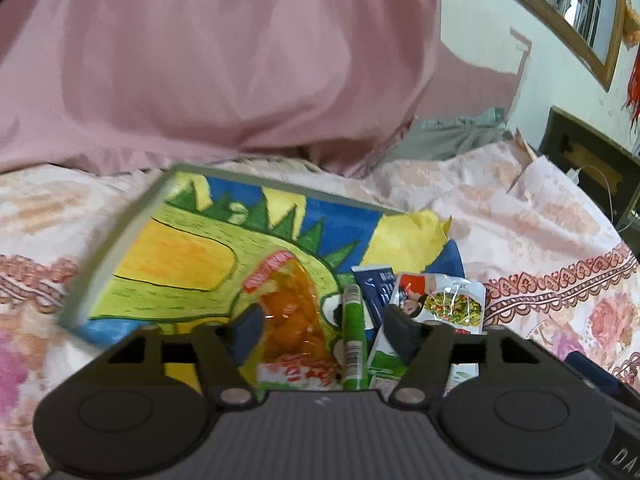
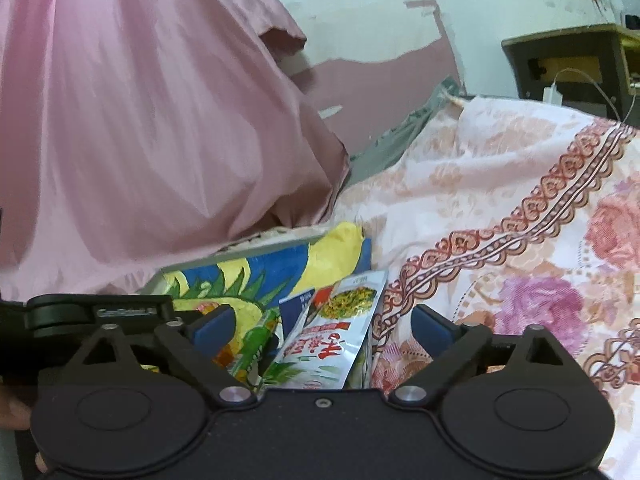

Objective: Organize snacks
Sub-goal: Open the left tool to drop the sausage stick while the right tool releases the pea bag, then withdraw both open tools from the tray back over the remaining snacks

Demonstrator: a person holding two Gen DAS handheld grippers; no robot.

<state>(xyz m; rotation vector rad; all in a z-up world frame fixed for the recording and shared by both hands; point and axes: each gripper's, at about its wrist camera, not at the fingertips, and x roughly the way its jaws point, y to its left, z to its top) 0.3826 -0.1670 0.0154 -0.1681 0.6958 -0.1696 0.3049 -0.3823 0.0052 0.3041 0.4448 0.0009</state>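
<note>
On a bed draped in a floral bedspread, glossy snack packets lie on a flat painted board: an orange packet, a green tube, a noodle pouch. The left gripper and right gripper hover with jaws wide apart, holding nothing.

Snack packets on drawing board (board on bedspread).

Four snack packets (one partly hidden) on one painted board.
</note>
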